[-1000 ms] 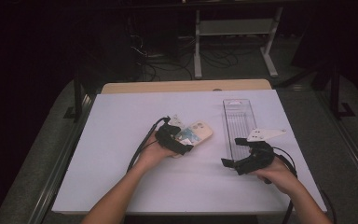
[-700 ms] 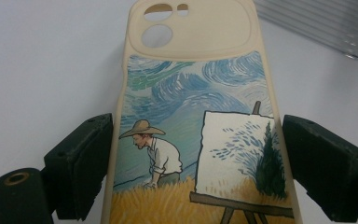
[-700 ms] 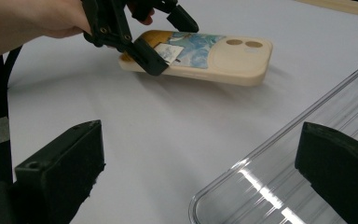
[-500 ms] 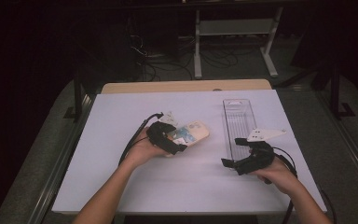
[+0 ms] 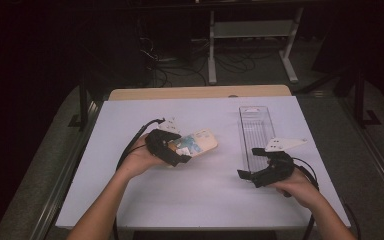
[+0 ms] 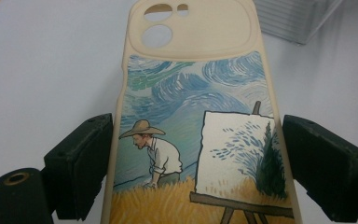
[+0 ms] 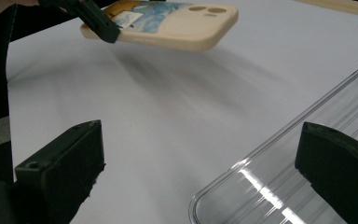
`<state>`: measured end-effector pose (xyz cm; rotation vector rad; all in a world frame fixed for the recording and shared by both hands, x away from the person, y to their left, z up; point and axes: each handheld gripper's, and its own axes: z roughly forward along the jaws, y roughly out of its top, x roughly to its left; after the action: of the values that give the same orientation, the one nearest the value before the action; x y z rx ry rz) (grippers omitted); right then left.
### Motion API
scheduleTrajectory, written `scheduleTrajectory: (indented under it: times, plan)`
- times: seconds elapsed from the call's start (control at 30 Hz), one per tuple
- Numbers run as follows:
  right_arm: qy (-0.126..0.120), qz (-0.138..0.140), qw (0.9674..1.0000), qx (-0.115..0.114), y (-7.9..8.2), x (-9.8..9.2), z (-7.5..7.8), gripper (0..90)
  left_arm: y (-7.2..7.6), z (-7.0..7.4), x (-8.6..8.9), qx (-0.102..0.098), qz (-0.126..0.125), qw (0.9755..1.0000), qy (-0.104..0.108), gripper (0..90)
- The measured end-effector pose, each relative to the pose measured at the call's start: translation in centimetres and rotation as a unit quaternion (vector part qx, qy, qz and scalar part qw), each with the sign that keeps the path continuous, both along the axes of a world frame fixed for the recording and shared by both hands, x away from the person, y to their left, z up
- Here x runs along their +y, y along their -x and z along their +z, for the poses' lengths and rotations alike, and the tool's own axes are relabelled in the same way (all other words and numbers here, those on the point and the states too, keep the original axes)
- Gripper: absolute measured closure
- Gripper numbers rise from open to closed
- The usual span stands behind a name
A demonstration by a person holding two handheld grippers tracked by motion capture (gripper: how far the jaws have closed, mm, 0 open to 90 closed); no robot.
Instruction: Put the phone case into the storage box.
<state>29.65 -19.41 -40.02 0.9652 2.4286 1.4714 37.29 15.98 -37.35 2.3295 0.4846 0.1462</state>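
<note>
A beige phone case [image 5: 200,141] printed with a painter at an easel in a wheat field hangs above the white table [image 5: 205,200], left of centre. My left gripper [image 5: 180,152] is shut on its lower half, one jaw against each long edge [image 6: 196,154]. In the right gripper view the phone case [image 7: 177,23] floats over its own shadow, camera holes pointing right. My right gripper [image 5: 250,162] is open and rests near the front right, its jaws [image 7: 200,140] straddling the near corner of a clear plastic tray [image 7: 279,186].
The clear tray [image 5: 256,111] lies lengthwise on the right side of the table, running toward the far edge. A wooden strip [image 5: 200,92] borders the back of the table. Cables trail from both grippers.
My left hand has lifted the phone case off the table and drawn it a little to the left. The right hand has stayed put.
</note>
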Motion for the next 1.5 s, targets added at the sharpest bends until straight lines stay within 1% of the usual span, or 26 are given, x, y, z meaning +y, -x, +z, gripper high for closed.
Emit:
scheduleTrajectory:
  times: [0.03, 0.07, 0.13, 0.17, 0.2, 0.27, 0.3, 0.37, 0.43, 0.57, 0.6, 0.67, 0.7, 0.73, 0.77, 0.8, 0.87, 0.9, 0.97, 1.0, 1.03, 1.17, 1.23, 1.4, 1.5]
  plan:
    - [0.0, 0.0, 1.0, 0.0, 0.0, 0.0, 0.0, 0.7, 0.1, 0.1, 0.2, 0.002, 0.002, 1.0, 0.006, 11.4]
    - [-0.001, 0.001, 1.0, -0.002, 0.0, 0.0, 0.0, 0.7, 0.1, 0.3, 0.5, 0.0, -0.001, 1.0, 0.001, 11.3]
    - [-0.001, 0.001, 1.0, 0.0, 0.0, 0.0, 0.0, 0.7, 0.3, 0.6, 0.9, 0.002, -0.001, 1.0, 0.005, 11.3]
    - [-0.001, 0.001, 1.0, -0.001, 0.0, 0.0, 0.0, 0.7, 0.3, 0.8, 1.2, 0.002, -0.002, 1.0, 0.003, 11.3]
    - [-0.001, 0.001, 1.0, -0.001, 0.0, 0.0, 0.0, 0.7, 0.5, 0.8, 1.4, 0.002, 0.0, 1.0, 0.007, 11.3]
    - [0.0, 0.0, 1.0, 0.0, 0.0, 0.0, 0.0, 0.7, 0.7, 0.9, 1.9, 0.001, -0.001, 1.0, 0.006, 11.3]
    - [0.0, 0.0, 1.0, 0.0, 0.0, 0.0, 0.0, 0.7, 0.8, 0.8, 2.1, -0.003, 0.0, 1.0, 0.007, 11.3]
    - [0.001, 0.0, 1.0, 0.0, 0.0, 0.0, 0.0, 0.7, 1.0, 0.7, 2.4, 0.002, -0.004, 1.0, 0.005, 11.3]
    - [0.002, -0.001, 1.0, -0.001, 0.0, 0.0, 0.0, 0.7, 1.2, 0.6, 2.7, 0.0, -0.009, 0.9999, 0.005, 11.3]
    - [0.002, -0.001, 1.0, 0.0, 0.0, 0.0, 0.0, 0.7, 1.4, 0.7, 3.1, 0.003, -0.017, 0.9998, 0.005, 11.3]
    - [0.003, -0.001, 1.0, -0.001, 0.0, 0.1, 0.0, 0.7, 1.4, 0.7, 3.2, 0.003, -0.022, 0.9997, 0.005, 11.3]
    - [0.002, -0.001, 1.0, -0.001, 0.0, 0.1, 0.0, 0.7, 1.5, 0.8, 3.3, 0.004, -0.033, 0.9995, 0.003, 11.3]
    - [0.003, -0.001, 1.0, -0.001, 0.0, 0.1, 0.0, 0.7, 1.6, 0.7, 3.3, 0.006, -0.033, 0.9994, 0.006, 11.3]
    - [0.002, 0.0, 1.0, -0.001, 0.0, 0.1, 0.0, 0.7, 1.6, 0.7, 3.3, 0.007, -0.038, 0.9992, 0.008, 11.3]
    - [0.002, -0.001, 1.0, 0.0, 0.0, 0.1, 0.0, 0.7, 1.6, 0.8, 3.3, 0.005, -0.043, 0.999, 0.008, 11.3]
    - [0.002, -0.001, 1.0, -0.001, 0.0, 0.0, 0.0, 0.8, 1.7, 0.8, 3.3, 0.009, -0.045, 0.9989, 0.012, 11.3]
    - [0.003, 0.0, 1.0, -0.002, 0.0, 0.1, 0.0, 0.7, 1.8, 0.8, 3.3, 0.01, -0.057, 0.9982, 0.017, 11.3]
    - [0.002, 0.0, 1.0, -0.001, 0.0, 0.1, 0.0, 0.7, 1.9, 0.8, 3.2, 0.011, -0.061, 0.998, 0.015, 11.3]
    - [0.004, 0.001, 1.0, -0.002, 0.0, 0.1, 0.0, 0.7, 1.9, 0.7, 3.2, 0.013, -0.071, 0.9972, 0.019, 11.3]
    - [0.006, 0.001, 1.0, -0.001, -0.1, 0.1, 0.0, 0.7, 2.0, 0.7, 3.1, 0.015, -0.072, 0.9971, 0.02, 11.3]
    - [0.006, 0.001, 1.0, 0.0, -0.1, 0.2, 0.0, 0.7, 2.0, 0.7, 3.1, 0.015, -0.075, 0.9969, 0.016, 11.3]
    - [0.012, 0.003, 0.9999, -0.002, -0.1, 0.3, 0.2, 0.7, 2.1, 0.7, 3.0, 0.01, -0.078, 0.9966, 0.021, 11.2]
    - [0.011, 0.003, 0.9999, -0.007, -0.1, 0.4, 0.6, 0.7, 2.1, 0.7, 3.0, 0.011, -0.078, 0.9967, 0.022, 11.2]
    - [0.019, 0.007, 0.9997, -0.013, -0.4, 0.3, 1.7, 0.7, 2.1, 0.7, 3.1, 0.01, -0.08, 0.9966, 0.02, 11.2]
    - [0.02, 0.007, 0.9997, -0.015, -0.8, 0.2, 2.3, 0.7, 2.1, 0.8, 3.1, 0.004, -0.08, 0.9965, 0.023, 11.2]
